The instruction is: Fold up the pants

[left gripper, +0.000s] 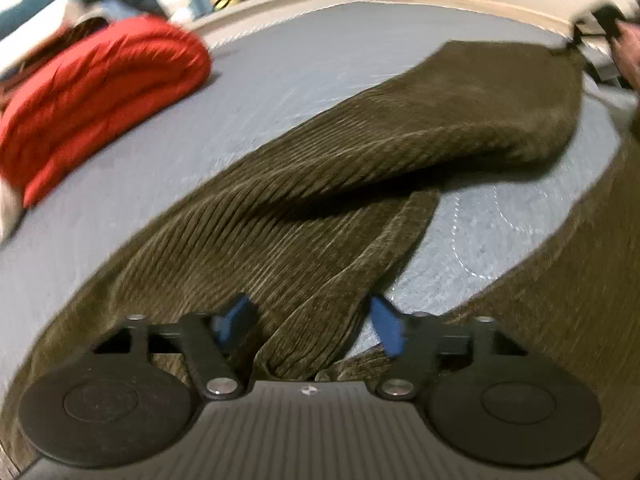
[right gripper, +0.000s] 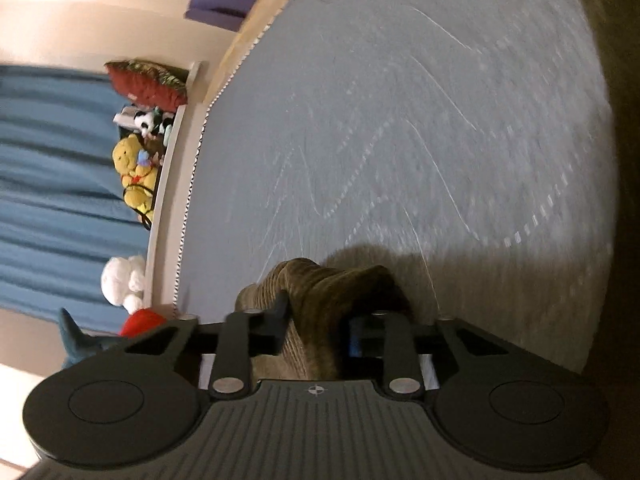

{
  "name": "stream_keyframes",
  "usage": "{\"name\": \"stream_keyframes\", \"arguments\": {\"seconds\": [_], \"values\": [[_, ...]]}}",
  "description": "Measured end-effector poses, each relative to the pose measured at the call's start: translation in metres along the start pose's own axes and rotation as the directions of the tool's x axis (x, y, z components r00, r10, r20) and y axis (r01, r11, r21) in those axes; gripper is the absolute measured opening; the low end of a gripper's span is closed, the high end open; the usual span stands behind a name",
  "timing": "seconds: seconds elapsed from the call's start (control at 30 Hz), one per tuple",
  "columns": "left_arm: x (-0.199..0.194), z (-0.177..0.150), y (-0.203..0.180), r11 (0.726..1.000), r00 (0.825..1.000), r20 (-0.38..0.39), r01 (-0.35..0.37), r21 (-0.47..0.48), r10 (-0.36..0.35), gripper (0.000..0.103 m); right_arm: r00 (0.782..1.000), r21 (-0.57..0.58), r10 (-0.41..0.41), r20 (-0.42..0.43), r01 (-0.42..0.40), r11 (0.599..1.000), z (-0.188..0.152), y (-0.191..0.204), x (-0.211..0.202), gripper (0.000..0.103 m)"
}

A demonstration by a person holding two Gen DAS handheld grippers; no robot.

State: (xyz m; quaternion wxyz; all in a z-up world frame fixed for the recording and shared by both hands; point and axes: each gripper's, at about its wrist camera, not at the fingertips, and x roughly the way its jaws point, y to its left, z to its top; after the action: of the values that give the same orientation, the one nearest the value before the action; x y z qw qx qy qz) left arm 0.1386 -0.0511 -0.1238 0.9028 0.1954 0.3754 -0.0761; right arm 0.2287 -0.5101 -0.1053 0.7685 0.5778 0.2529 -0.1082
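We're looking into a home bedroom: a quilted grey bed (left gripper: 280, 80) is filling the view, stuffed toys (right gripper: 134, 176) are crowding a far shelf, blue curtains (right gripper: 52, 184) are hanging behind them.

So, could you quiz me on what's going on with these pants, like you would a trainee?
1. True or false: the right tongs are clamped on a bunch of the olive corduroy pants.
2. What red thing lies on the grey quilted mattress?
3. The left tongs are: A) open over the fabric, B) holding a toy.

Key: 1 true. 2 a folded red blanket. 3 A.
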Motion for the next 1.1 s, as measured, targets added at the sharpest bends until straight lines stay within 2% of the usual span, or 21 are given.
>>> {"name": "stream_keyframes", "arguments": {"seconds": [0.03,0.1,0.17,0.23,0.27,0.3,0.33,0.37,0.4,0.47,0.5,0.57,0.63,0.7,0.73,0.77,0.83,0.93,1.0,1.07,1.1], "values": [[0.000,0.000,-0.002,0.999,1.000,0.008,-0.007,0.032,0.006,0.039,1.000,-0.035,0.003,0.007,-0.002,0.999,0.002,0.005,0.000,0.018],[-0.002,0.000,-0.004,0.997,1.000,0.015,-0.003,0.082,0.002,0.021,0.999,-0.135,0.035,0.025,-0.031,0.990,0.003,0.027,-0.005,0.016],[-0.009,0.003,-0.003,0.994,1.000,0.029,-0.011,0.107,0.008,0.016,0.992,-0.299,0.119,0.053,-0.097,0.949,-0.001,0.066,-0.019,0.015],[-0.016,0.006,0.004,0.994,0.999,0.037,-0.006,0.111,0.002,0.015,0.966,-0.545,0.236,0.103,-0.144,0.826,-0.019,0.113,-0.045,0.014],[-0.019,0.008,0.008,0.994,0.999,0.035,0.005,0.106,-0.009,0.015,0.948,-0.664,0.288,0.135,-0.129,0.737,-0.033,0.128,-0.058,0.014],[-0.023,0.008,0.011,0.994,0.999,0.026,0.021,0.107,-0.024,0.014,0.934,-0.729,0.314,0.168,-0.097,0.678,-0.042,0.133,-0.063,0.014],[-0.025,0.007,0.014,0.992,0.999,0.009,0.041,0.118,-0.042,0.014,0.944,-0.723,0.268,0.195,-0.046,0.689,-0.042,0.127,-0.059,0.014],[-0.028,0.006,0.016,0.989,0.999,-0.006,0.048,0.140,-0.048,0.014,0.963,-0.687,0.161,0.217,0.033,0.726,-0.038,0.114,-0.048,0.014],[-0.029,0.004,0.016,0.986,0.999,-0.021,0.049,0.162,-0.046,0.014,0.972,-0.621,-0.010,0.234,0.157,0.768,-0.030,0.093,-0.033,0.014],[-0.031,0.000,0.018,0.978,0.997,-0.057,0.066,0.195,-0.056,0.014,0.952,-0.503,-0.238,0.195,0.305,0.809,-0.016,0.057,-0.012,0.015],[-0.032,-0.001,0.019,0.976,0.995,-0.069,0.080,0.203,-0.067,0.014,0.947,-0.438,-0.284,0.150,0.321,0.840,-0.010,0.039,-0.008,0.015],[-0.032,-0.002,0.021,0.972,0.995,-0.076,0.087,0.217,-0.072,0.014,0.957,-0.370,-0.272,0.102,0.290,0.882,-0.001,0.027,-0.007,0.020],[-0.029,-0.001,0.023,0.973,0.994,-0.082,0.088,0.213,-0.072,0.014,0.967,-0.358,-0.238,0.094,0.256,0.898,0.004,0.028,-0.011,0.025],[-0.026,-0.001,0.024,0.975,0.994,-0.086,0.087,0.207,-0.071,0.015,0.979,-0.315,-0.192,0.064,0.202,0.927,0.007,0.021,-0.013,0.046],[-0.026,-0.001,0.022,0.975,0.994,-0.087,0.085,0.205,-0.069,0.015,0.981,-0.281,-0.187,0.048,0.193,0.940,0.008,0.016,-0.010,0.046],[-0.025,-0.001,0.022,0.975,0.994,-0.088,0.085,0.206,-0.068,0.015,0.981,-0.249,-0.192,0.038,0.195,0.949,0.009,0.008,-0.008,0.045],[-0.024,-0.002,0.021,0.975,0.994,-0.089,0.085,0.207,-0.067,0.015,0.982,-0.203,-0.184,0.044,0.189,0.961,0.015,0.000,-0.006,0.021],[-0.026,-0.002,0.021,0.976,0.994,-0.088,0.085,0.200,-0.069,0.015,0.986,-0.213,-0.141,0.088,0.157,0.964,0.019,0.021,-0.003,0.014],[-0.027,-0.001,0.021,0.977,0.994,-0.087,0.088,0.195,-0.072,0.015,0.990,-0.353,-0.025,0.137,0.072,0.933,0.014,0.062,-0.008,0.010],[-0.028,-0.001,0.022,0.977,0.993,-0.086,0.090,0.193,-0.075,0.014,0.974,-0.544,0.137,0.181,-0.017,0.839,0.001,0.111,-0.023,0.008],[-0.028,-0.001,0.022,0.976,0.993,-0.085,0.091,0.197,-0.075,0.014,0.959,-0.612,0.173,0.223,0.000,0.791,-0.006,0.127,-0.029,0.007]]}}
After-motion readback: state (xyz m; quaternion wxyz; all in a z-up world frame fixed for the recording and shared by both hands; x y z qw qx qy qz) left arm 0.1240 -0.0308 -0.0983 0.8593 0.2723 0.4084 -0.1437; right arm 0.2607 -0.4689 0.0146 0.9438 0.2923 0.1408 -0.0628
